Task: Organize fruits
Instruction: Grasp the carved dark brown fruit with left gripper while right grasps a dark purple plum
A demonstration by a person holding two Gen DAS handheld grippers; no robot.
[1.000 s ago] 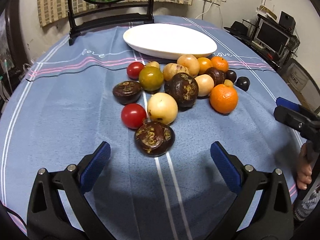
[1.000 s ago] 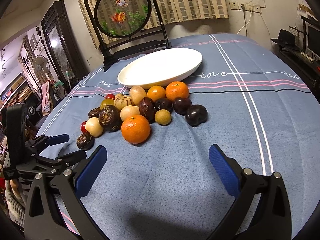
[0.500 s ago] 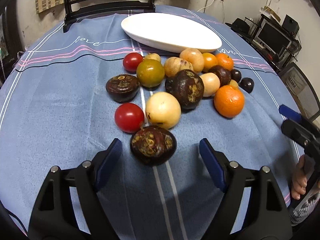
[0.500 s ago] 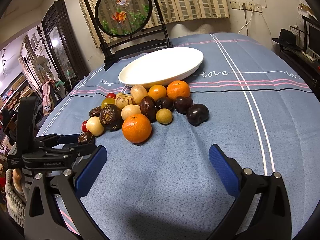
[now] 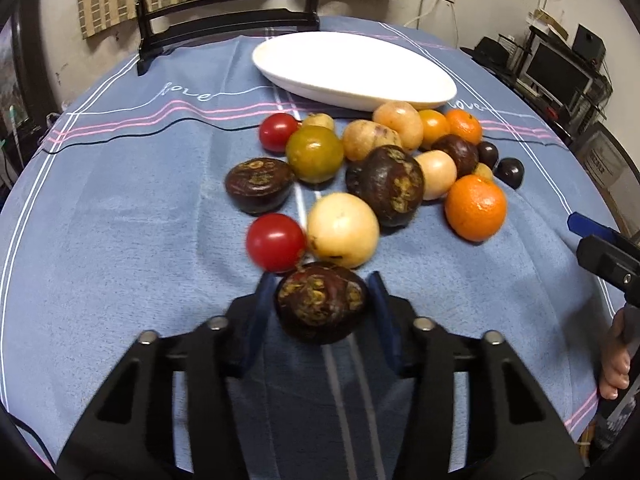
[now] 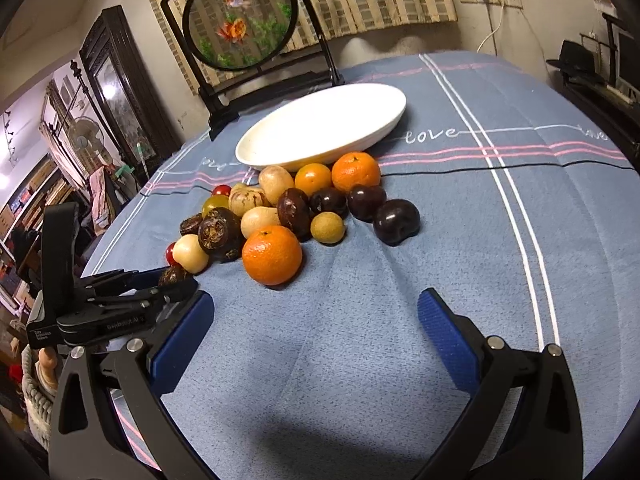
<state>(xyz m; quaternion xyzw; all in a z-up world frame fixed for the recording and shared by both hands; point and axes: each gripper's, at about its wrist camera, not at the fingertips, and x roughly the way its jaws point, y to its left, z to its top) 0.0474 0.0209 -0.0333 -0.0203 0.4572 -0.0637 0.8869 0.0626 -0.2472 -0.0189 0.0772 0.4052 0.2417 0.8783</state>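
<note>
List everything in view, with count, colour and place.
Plate: one, white, behind the pile.
Oranges: three, orange, pile's right side.
Plums: three, dark purple, right edge.
Tomatoes: two red, one green-yellow, left side.
Pale fruits: about six, yellowish to tan, mid-pile.
Rough dark fruits: four, brown-purple; three in pile, one gripped.
Tablecloth: one, blue, striped, under everything.
Round screen: one, black-framed, behind plate.
Left gripper: black, blue pads, shut on a rough dark fruit.
Right gripper: same colours, open above bare cloth.
</note>
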